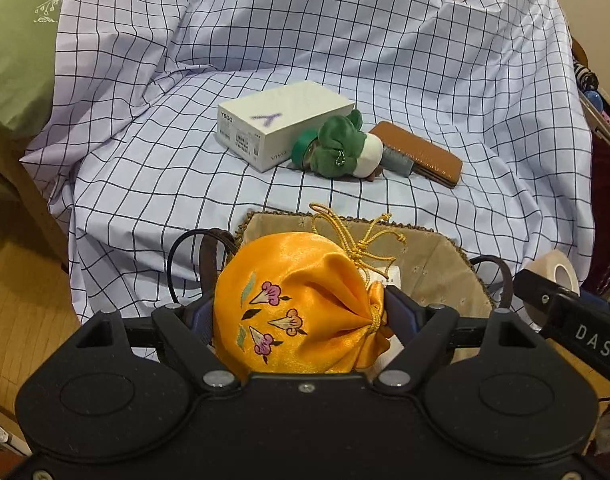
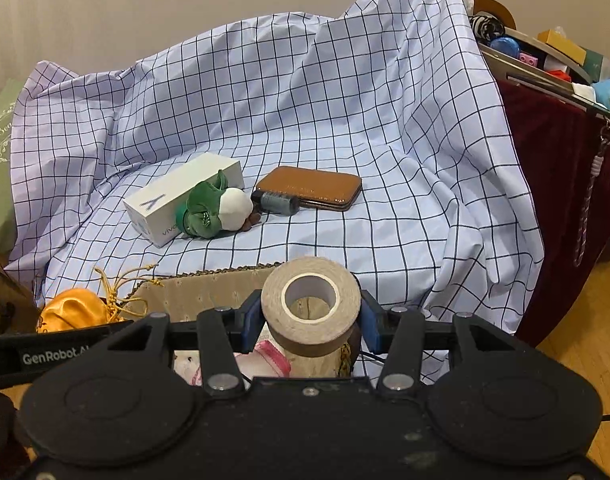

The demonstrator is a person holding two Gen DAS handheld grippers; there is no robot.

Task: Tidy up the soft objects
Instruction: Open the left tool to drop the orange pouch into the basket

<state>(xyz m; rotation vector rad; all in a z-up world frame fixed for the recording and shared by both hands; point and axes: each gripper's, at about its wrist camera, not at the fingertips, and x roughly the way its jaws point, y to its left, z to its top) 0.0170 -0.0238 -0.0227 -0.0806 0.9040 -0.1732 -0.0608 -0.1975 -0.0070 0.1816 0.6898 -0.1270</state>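
left wrist: the left claw (image 1: pixel 301 312) pinches the pouch (image 1: pixel 293 304) over the basket (image 1: pixel 445 268) just ahead; lower it well inside the rim before spreading. right wrist: the right claw (image 2: pixel 311 316) pinches the tape (image 2: pixel 311 304) above the basket (image 2: pixel 209 292); keep it level.

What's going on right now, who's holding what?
The left gripper is shut on an orange satin drawstring pouch, held over the woven basket. The right gripper is shut on a roll of tan tape above the same basket. On the checked sheet behind lie a white phone box, a green plush toy, a grey spool and a brown leather case.
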